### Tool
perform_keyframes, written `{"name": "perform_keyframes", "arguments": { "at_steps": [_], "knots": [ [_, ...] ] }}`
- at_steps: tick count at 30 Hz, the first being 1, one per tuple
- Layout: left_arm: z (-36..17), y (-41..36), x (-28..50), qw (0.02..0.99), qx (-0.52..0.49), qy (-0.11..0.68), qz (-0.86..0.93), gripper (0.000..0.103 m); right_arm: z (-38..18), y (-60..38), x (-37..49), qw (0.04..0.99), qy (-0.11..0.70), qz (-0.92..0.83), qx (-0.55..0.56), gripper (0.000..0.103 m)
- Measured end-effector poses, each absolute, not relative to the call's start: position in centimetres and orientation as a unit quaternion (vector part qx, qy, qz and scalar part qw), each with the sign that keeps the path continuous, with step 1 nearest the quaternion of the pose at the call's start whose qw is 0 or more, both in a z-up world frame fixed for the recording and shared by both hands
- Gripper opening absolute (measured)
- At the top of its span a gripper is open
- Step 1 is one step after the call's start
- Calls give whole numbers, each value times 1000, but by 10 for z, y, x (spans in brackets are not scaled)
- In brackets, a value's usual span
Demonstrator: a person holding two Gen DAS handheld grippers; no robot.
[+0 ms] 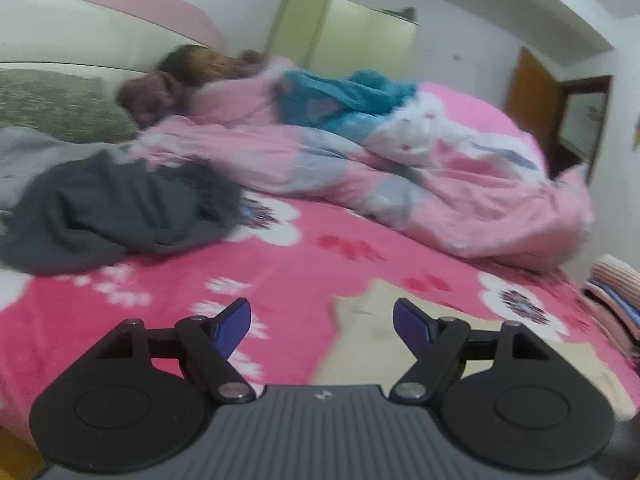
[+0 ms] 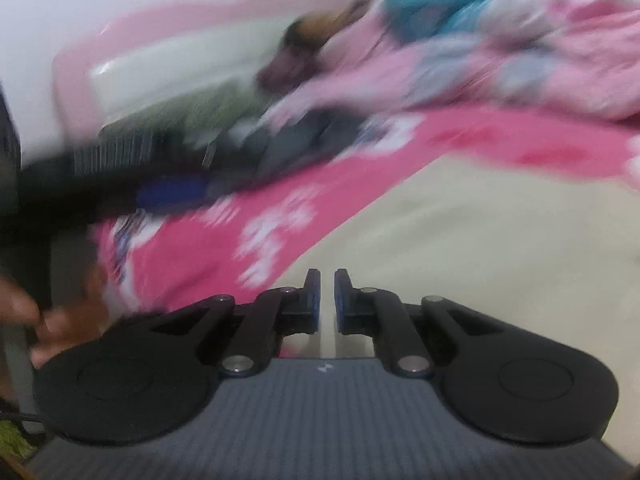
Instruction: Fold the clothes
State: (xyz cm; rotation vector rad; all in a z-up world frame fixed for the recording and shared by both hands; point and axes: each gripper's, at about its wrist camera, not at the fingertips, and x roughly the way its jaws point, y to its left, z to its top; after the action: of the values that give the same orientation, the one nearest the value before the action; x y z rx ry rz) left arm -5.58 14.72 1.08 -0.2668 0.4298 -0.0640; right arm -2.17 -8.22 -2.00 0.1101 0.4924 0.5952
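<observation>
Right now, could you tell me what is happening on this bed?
A person holds a gripper in each hand over a pink floral bedsheet. The left gripper is open and empty above a cream garment spread on the sheet. The right gripper is nearly closed with a narrow gap, over the same cream cloth; whether it pinches anything is unclear. A dark grey garment lies crumpled beyond, beside a pink quilt.
</observation>
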Motion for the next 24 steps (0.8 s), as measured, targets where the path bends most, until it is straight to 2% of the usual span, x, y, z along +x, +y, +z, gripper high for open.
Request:
{"name": "perform_keyframes", "arguments": {
  "at_steps": [4, 7, 11, 15, 19, 21, 24],
  "knots": [
    [-8, 108, -46, 958, -100, 252, -88, 80, -14, -126, -33, 951, 219, 212, 46, 9],
    [-40, 89, -35, 940, -81, 321, -80, 80, -20, -141, -40, 957, 221, 184, 34, 8],
    [-52, 71, -39, 947, -25, 313, -65, 88, -27, -162, -48, 964, 224, 146, 18, 9],
    [-53, 70, -32, 945, -28, 320, -65, 94, -34, -183, -57, 968, 225, 107, 2, 9],
    [-51, 73, -37, 946, -33, 315, -60, 93, -41, -190, -63, 969, 227, 101, -7, 9],
    [-43, 72, -38, 947, -28, 317, -50, 85, -45, -185, -65, 967, 227, 115, -7, 9],
    [-27, 72, -48, 958, -7, 284, -44, 82, -50, -179, -67, 964, 227, 137, -7, 11]
  ]
}}
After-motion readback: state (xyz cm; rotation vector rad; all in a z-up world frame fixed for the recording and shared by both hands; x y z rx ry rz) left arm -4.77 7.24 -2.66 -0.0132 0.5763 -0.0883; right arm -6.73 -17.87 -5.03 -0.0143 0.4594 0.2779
